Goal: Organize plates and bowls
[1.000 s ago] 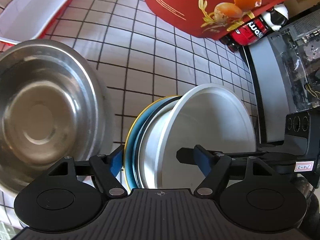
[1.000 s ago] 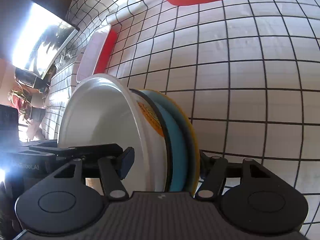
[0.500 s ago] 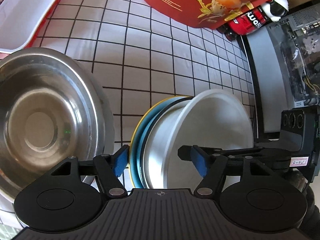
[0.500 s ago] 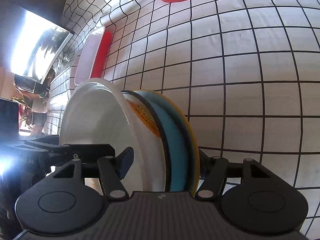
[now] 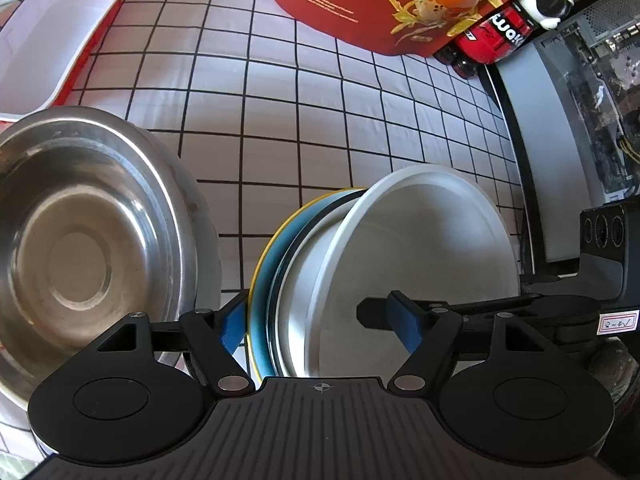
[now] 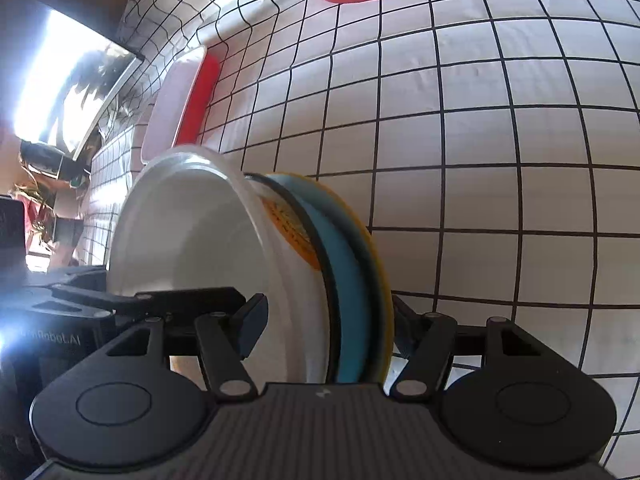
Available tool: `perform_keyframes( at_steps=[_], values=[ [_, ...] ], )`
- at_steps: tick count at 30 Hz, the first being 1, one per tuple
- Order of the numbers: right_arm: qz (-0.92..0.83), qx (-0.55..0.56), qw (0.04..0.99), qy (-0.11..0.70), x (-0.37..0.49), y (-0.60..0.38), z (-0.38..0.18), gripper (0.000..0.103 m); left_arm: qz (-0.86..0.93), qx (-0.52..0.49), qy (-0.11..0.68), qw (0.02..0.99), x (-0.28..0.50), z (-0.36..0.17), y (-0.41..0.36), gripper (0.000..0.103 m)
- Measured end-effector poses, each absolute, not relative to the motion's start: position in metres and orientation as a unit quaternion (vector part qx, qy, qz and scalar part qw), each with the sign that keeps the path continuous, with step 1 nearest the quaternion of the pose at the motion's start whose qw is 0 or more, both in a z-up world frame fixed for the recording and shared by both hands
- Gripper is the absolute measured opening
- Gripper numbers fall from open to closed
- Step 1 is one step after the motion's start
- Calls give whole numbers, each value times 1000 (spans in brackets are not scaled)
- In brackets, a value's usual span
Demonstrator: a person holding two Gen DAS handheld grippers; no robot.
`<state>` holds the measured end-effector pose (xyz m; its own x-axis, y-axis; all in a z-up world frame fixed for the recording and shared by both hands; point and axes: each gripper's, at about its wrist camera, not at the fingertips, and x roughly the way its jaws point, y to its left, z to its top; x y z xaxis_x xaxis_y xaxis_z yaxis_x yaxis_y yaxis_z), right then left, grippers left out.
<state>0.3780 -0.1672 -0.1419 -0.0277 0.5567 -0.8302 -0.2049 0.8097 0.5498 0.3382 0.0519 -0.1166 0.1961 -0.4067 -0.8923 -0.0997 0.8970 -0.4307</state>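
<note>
A white bowl (image 5: 420, 240) nested against a blue plate (image 5: 262, 280) with a yellow rim stands on edge above the checked cloth. My right gripper (image 6: 326, 324) is shut on this stack: one finger is inside the white bowl (image 6: 192, 240), the other behind the yellow-rimmed plate (image 6: 380, 248). My left gripper (image 5: 320, 322) straddles the same stack from the opposite side. Its jaws are opening, with one blue pad (image 5: 234, 324) beside the plate's rim and the other inside the bowl. A large steel bowl (image 5: 80, 240) sits to the left of the stack.
A white tray with a red side (image 5: 52, 40) lies at the far left. A red printed bag (image 5: 380, 0) and a cola bottle (image 5: 500, 36) are at the back. A grey computer case (image 5: 560, 120) lines the table's right edge. The checked cloth (image 6: 480, 160) stretches right of the stack.
The left gripper's pads drew slightly together, then spread again around the stack. The left view shifted a little, showing more of the far table. The right gripper kept its hold.
</note>
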Motion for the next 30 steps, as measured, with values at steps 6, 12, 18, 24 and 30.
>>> perform_keyframes(
  at_steps=[6, 12, 18, 24, 30],
  values=[
    [268, 148, 681, 666, 376, -168, -143, 65, -104, -204, 620, 751, 337, -116, 54, 77],
    [251, 142, 690, 663, 370, -164, -138, 62, -111, -208, 613, 754, 333, -115, 57, 77],
    [250, 133, 701, 655, 358, -161, -136, 63, -124, -200, 615, 753, 328, -115, 59, 77],
    [250, 136, 704, 650, 357, -161, -137, 63, -135, -189, 609, 759, 328, -114, 58, 77],
    [249, 139, 701, 654, 357, -162, -137, 63, -136, -189, 609, 758, 328, -114, 58, 77]
  ],
)
